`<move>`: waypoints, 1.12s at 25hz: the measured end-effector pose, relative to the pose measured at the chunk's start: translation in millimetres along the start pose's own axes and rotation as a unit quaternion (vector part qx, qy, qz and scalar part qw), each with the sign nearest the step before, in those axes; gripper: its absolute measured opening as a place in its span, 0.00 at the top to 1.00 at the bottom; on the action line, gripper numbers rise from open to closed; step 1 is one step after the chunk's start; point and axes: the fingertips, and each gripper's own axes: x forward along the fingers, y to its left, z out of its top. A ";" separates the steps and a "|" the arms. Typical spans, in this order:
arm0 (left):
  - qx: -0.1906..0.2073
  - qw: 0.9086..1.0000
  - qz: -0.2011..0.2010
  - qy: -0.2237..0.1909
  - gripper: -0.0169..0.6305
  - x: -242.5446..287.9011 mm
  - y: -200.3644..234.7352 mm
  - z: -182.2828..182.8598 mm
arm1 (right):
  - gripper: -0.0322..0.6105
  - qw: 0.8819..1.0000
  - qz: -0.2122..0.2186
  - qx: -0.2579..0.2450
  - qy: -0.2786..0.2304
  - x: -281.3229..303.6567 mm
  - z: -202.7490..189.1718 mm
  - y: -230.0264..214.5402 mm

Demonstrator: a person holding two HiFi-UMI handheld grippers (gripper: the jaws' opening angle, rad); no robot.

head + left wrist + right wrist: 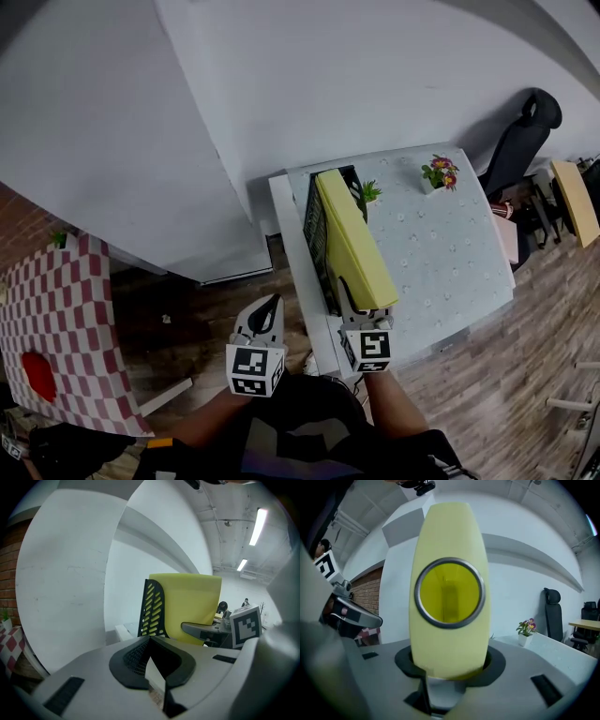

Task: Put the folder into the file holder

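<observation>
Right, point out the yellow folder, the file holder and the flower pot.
yellow folder point(354, 239), head view, its upper edge.
file holder point(315, 239), head view, its black left wall.
flower pot point(440, 173), head view, the blossoms.

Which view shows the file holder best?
The left gripper view: the file holder stands upright, its slotted black side facing the camera. The head view shows only its dark edge beside the folder; in the right gripper view the folder hides it.

Bright, even white light fills every view. The ceiling strip lamps point(258, 526) above and right of the left gripper point(151, 641) burn out to glare. Fisheye bending curves the walls point(65, 573) and blackens the corners. The folder point(450, 592), close before the right gripper point(451, 667), is soft; shadows are faint.
</observation>
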 end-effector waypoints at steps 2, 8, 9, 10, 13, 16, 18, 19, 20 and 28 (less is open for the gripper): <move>0.000 1.000 0.003 -0.005 0.97 -3.4 -3.3 1.0 | 0.63 1.000 0.006 -0.006 0.018 -0.6 -2.9 1.0; 0.002 1.000 0.008 -0.030 0.97 -16.4 -16.4 12.6 | 0.59 0.999 0.022 -0.019 0.042 -11.2 1.1 2.9; 0.002 0.999 0.009 -0.035 0.97 -18.7 -17.9 14.9 | 0.59 0.999 0.021 -0.018 0.040 -14.9 3.2 2.2; 0.002 0.999 0.011 -0.039 0.97 -21.0 -19.4 16.6 | 0.59 0.999 0.020 -0.017 0.038 -19.2 5.3 1.5; 0.004 0.999 0.014 -0.049 0.97 -29.0 -25.0 18.9 | 0.59 0.999 0.015 -0.009 0.030 -36.1 11.5 -0.4; 0.009 0.998 0.014 -0.054 0.97 -37.6 -34.8 16.0 | 0.59 1.000 0.010 0.000 0.022 -56.7 14.3 -2.4; 0.012 0.998 0.013 -0.053 0.97 -41.9 -42.0 12.5 | 0.59 1.000 0.006 0.006 0.021 -69.4 14.0 -3.9; 0.014 0.998 0.011 -0.052 0.97 -43.9 -45.7 10.7 | 0.59 1.000 0.004 0.008 0.022 -75.8 13.5 -4.4; 0.016 0.998 0.009 -0.052 0.97 -45.8 -49.7 8.9 | 0.59 1.000 0.003 0.010 0.022 -82.4 12.8 -4.6; 0.031 0.998 -0.013 -0.044 0.97 -52.4 -80.7 -8.8 | 0.71 0.999 0.003 0.032 0.024 -132.8 12.0 4.3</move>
